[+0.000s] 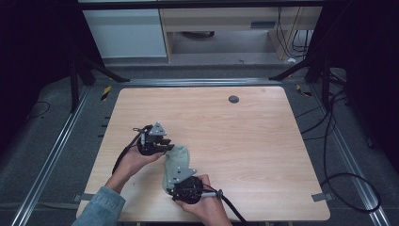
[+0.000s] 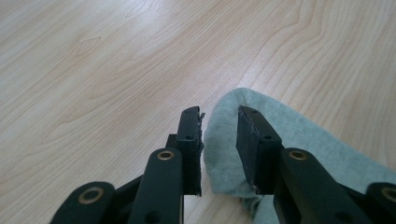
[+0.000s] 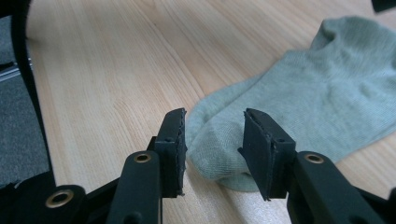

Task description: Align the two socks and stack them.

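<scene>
At the left of the high view, the left gripper (image 1: 165,142) is being held low over the wooden table (image 1: 263,141) by the person's left hand (image 1: 134,161), whose denim sleeve (image 1: 101,207) is being brought in from the bottom edge. Its jaws are being kept parted, released rather than clenched, with one rounded end of a pale green sock (image 1: 176,162) lying between them. In the left gripper view that gripper (image 2: 219,140) is being seen from behind: the sock (image 2: 289,140) is lying flat on the table (image 2: 116,60), its curved edge is being straddled by the two black jaws, and a visible gap is being left on the left jaw's side, so nothing is being squeezed. Further right in the high view, the sock is being stretched across the near middle of the tabletop, between the two tools. Its near end is being covered by the right gripper (image 1: 173,184), which is being held by the right hand (image 1: 207,207) close to the table's front edge. In the right gripper view the right gripper (image 3: 215,140) is likewise being kept open, the sock's (image 3: 303,93) rounded tip is lying between the jaws on the table (image 3: 102,70), and no grip is being made on the fabric.
</scene>
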Demonstrator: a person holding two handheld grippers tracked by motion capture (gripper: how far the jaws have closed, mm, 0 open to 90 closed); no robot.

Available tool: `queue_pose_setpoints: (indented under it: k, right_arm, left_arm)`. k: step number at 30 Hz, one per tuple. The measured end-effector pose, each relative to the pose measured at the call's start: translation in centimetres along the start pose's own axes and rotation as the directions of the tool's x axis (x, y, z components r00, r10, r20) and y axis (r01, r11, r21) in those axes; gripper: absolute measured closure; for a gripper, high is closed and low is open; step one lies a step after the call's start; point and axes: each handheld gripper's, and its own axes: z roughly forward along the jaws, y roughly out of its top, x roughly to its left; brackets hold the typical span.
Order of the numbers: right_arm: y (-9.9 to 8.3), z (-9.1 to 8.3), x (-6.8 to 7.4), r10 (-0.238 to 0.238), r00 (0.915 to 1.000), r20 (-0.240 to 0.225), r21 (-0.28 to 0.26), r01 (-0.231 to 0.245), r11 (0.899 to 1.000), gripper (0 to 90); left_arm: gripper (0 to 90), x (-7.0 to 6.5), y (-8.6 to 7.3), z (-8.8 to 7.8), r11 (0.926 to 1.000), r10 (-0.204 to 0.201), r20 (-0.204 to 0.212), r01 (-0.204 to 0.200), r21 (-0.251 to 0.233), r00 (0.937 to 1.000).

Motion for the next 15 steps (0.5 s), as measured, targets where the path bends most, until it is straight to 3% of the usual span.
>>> queue_pose_setpoints:
  k: [6, 10, 15]
  right_arm:
    - [-0.2, 0.7, 0.0, -0.008, 0.9997, 0.021, 0.018, 0.008, 1.0, 69.5]
    - [-0.2, 0.8, -0.1, -0.012, 0.9998, 0.019, 0.024, 0.011, 1.0, 74.5]
    - [-0.2, 0.6, -0.1, -0.008, 0.9998, 0.016, 0.013, 0.008, 1.0, 72.8]
  left_arm:
    - [70.5, -0.9, -1.4, -0.4, 0.9998, 0.018, 0.01, -0.018, -0.001, 0.9998]
    - [70.5, -0.9, -1.9, -0.4, 0.9999, 0.01, 0.009, -0.01, -0.006, 0.9999]
    - [72.8, -1.1, -1.7, -0.5, 0.9997, 0.014, 0.024, -0.014, -0.02, 0.9996]
